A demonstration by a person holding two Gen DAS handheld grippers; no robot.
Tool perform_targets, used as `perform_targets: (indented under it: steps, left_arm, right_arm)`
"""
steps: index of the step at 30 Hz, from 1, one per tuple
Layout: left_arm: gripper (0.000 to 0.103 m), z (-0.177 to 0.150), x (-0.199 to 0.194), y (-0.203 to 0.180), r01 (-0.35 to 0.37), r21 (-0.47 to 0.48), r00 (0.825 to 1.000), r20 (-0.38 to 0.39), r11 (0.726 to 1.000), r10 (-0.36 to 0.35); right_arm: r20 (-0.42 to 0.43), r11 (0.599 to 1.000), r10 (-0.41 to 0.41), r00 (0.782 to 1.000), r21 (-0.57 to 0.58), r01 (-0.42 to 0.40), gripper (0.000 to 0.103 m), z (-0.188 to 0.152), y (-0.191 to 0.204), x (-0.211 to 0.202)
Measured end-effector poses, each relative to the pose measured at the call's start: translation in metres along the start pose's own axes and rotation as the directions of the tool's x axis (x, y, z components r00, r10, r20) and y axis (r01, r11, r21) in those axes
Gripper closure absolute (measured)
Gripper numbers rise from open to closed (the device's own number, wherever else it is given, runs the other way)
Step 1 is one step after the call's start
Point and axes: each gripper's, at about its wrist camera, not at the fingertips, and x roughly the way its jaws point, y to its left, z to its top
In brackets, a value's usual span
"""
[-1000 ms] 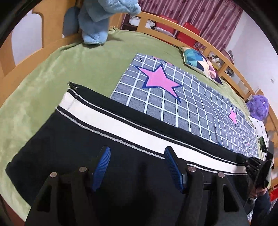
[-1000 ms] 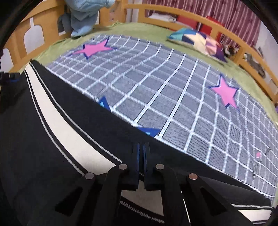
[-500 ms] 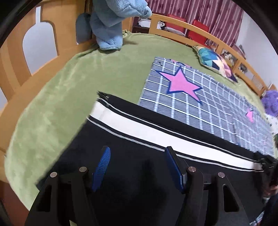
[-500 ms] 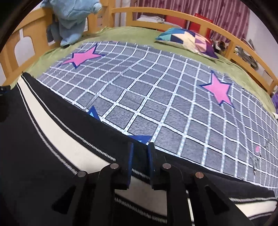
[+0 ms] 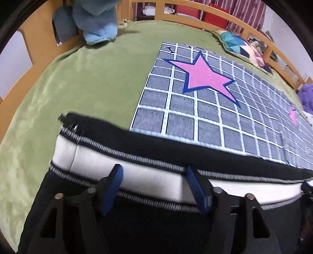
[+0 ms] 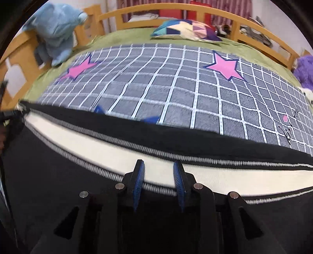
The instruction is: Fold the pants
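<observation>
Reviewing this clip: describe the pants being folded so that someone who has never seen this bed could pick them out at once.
Start at the wooden-railed bed with its green cover. A grey grid blanket with pink stars lies on it, and the pants lie along that blanket's near edge, under both open grippers. They are the only black garment, marked by a broad white side stripe.

**Materials and finishes on the bed**

Pants [image 5: 160, 224]: matt black knit cloth with a white ribbed side stripe [image 5: 148, 173]. Beyond them, a napped grey grid blanket [image 6: 176, 93] over a velvety green bedspread [image 5: 82, 82]. Bed rail [image 6: 260, 31]: smooth varnished wood. Blue plush toy [image 6: 54, 33]: fuzzy. Gripper pads [image 6: 139, 183]: ridged blue rubber-like on matt black plastic.
</observation>
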Motion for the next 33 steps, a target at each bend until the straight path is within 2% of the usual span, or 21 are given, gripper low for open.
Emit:
perform_targets:
  steps: [4, 8, 11, 13, 17, 20, 22, 23, 24, 25, 26, 27, 28, 30, 33]
  left_arm:
    - [0.034, 0.008, 0.0, -0.003, -0.014, -0.02, 1.0, -0.012, 1.0, 0.014]
    - [0.034, -0.007, -0.03, 0.01, -0.026, -0.025, 1.0, 0.007, 0.999, 0.026]
    - [0.034, -0.037, -0.073, 0.031, -0.025, -0.02, 0.998, 0.058, 0.999, 0.027]
    - [0.034, -0.054, -0.099, 0.046, -0.024, -0.036, 0.995, 0.098, 0.999, 0.027]
    - [0.034, -0.085, -0.138, 0.085, -0.078, -0.103, 0.986, 0.136, 0.992, 0.092]
    - [0.034, -0.103, -0.135, 0.112, -0.089, -0.178, 0.988, 0.105, 0.98, 0.109]
    - [0.035, -0.11, -0.122, 0.126, -0.042, -0.232, 0.993, 0.094, 0.972, 0.065]
    - [0.042, -0.112, -0.117, 0.13, -0.032, -0.236, 0.993, 0.102, 0.971, 0.058]
    - [0.059, -0.111, -0.106, 0.133, -0.058, -0.232, 0.992, 0.093, 0.971, 0.081]
    - [0.065, -0.109, -0.094, 0.138, -0.111, -0.24, 0.991, 0.051, 0.965, 0.126]
    - [0.065, -0.11, -0.086, 0.142, -0.11, -0.262, 0.993, 0.021, 0.959, 0.12]
    - [0.065, -0.111, -0.081, 0.149, -0.079, -0.308, 0.996, 0.002, 0.948, 0.084]
    - [0.064, -0.113, -0.084, 0.153, -0.061, -0.343, 0.997, 0.013, 0.937, 0.07]
    - [0.062, -0.113, -0.09, 0.149, -0.08, -0.332, 0.995, 0.023, 0.94, 0.093]
    - [0.054, -0.114, -0.095, 0.141, -0.1, -0.299, 0.994, 0.019, 0.949, 0.111]
  right_arm:
    - [0.028, 0.998, -0.013, 1.0, 0.059, 0.011, 0.07, 0.008, -0.006, 0.01]
    - [0.017, 0.996, -0.032, 0.999, 0.079, 0.03, 0.07, 0.009, -0.002, -0.003]
    - [0.038, 0.994, -0.018, 0.999, 0.107, 0.013, 0.068, -0.003, 0.0, -0.029]
    - [0.063, 0.994, -0.015, 0.998, 0.113, 0.007, 0.062, -0.013, 0.003, -0.047]
    - [0.087, 0.991, -0.022, 0.996, 0.134, 0.011, 0.062, -0.038, 0.007, -0.08]
    - [0.093, 0.986, -0.025, 0.995, 0.165, 0.01, 0.062, -0.058, 0.006, -0.099]
    - [0.099, 0.983, -0.044, 0.994, 0.18, 0.026, 0.062, -0.069, 0.005, -0.11]
    - [0.104, 0.982, -0.065, 0.992, 0.185, 0.045, 0.062, -0.074, 0.004, -0.117]
    - [0.107, 0.98, -0.083, 0.991, 0.19, 0.061, 0.062, -0.081, 0.003, -0.124]
    - [0.106, 0.978, -0.091, 0.99, 0.195, 0.069, 0.062, -0.084, 0.001, -0.128]
    - [0.1, 0.976, -0.104, 0.99, 0.203, 0.082, 0.062, -0.091, -0.003, -0.136]
    - [0.099, 0.973, -0.114, 0.989, 0.212, 0.091, 0.062, -0.096, -0.008, -0.143]
    - [0.099, 0.97, -0.127, 0.987, 0.221, 0.103, 0.062, -0.102, -0.013, -0.149]
    - [0.109, 0.956, -0.185, 0.977, 0.252, 0.153, 0.061, -0.116, -0.028, -0.166]
    - [0.146, 0.924, -0.241, 0.96, 0.338, 0.18, 0.05, -0.141, -0.058, -0.184]
